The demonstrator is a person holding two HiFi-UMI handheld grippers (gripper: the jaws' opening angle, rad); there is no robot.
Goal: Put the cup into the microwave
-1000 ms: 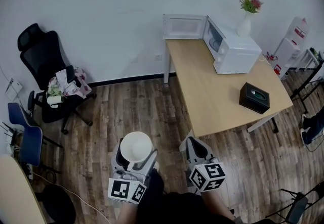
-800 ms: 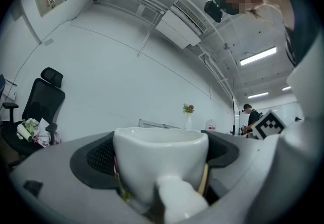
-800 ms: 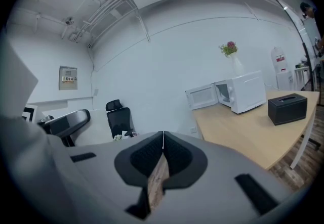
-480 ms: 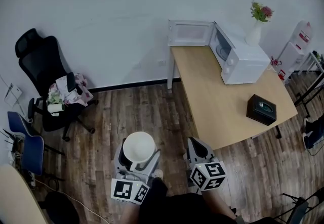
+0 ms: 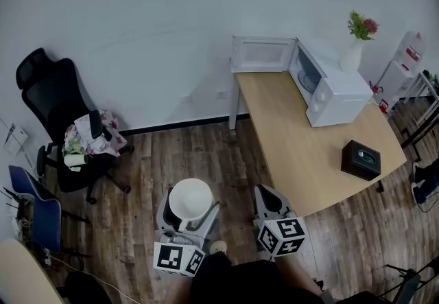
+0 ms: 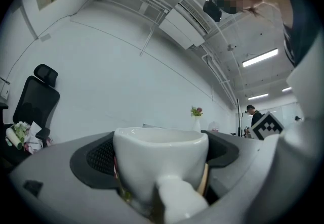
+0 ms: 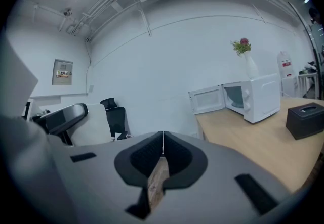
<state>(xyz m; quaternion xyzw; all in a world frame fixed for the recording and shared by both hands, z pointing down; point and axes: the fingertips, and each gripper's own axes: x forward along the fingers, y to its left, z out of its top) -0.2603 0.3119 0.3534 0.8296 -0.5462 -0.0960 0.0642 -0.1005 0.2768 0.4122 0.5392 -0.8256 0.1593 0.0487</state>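
Note:
My left gripper [image 5: 188,212] is shut on a white cup [image 5: 190,200], held upright above the wooden floor; in the left gripper view the cup [image 6: 159,162] fills the space between the jaws, its handle toward the camera. My right gripper [image 5: 267,201] is shut with nothing in it, its jaws touching [image 7: 162,154]. The white microwave [image 5: 334,93] stands at the far end of a wooden table [image 5: 309,145], its door [image 5: 262,54] swung wide open to the left. In the right gripper view the microwave [image 7: 255,97] shows at right with its open door [image 7: 207,100].
A black box [image 5: 361,159] lies on the table near its right edge. A white vase with flowers [image 5: 354,50] stands behind the microwave. A black office chair [image 5: 65,127] piled with clothes sits at left, a blue chair [image 5: 34,205] below it.
The view has shifted: the table and microwave now sit further right and lower in the frame. The cup stays gripped in the left gripper, and both grippers have kept their places.

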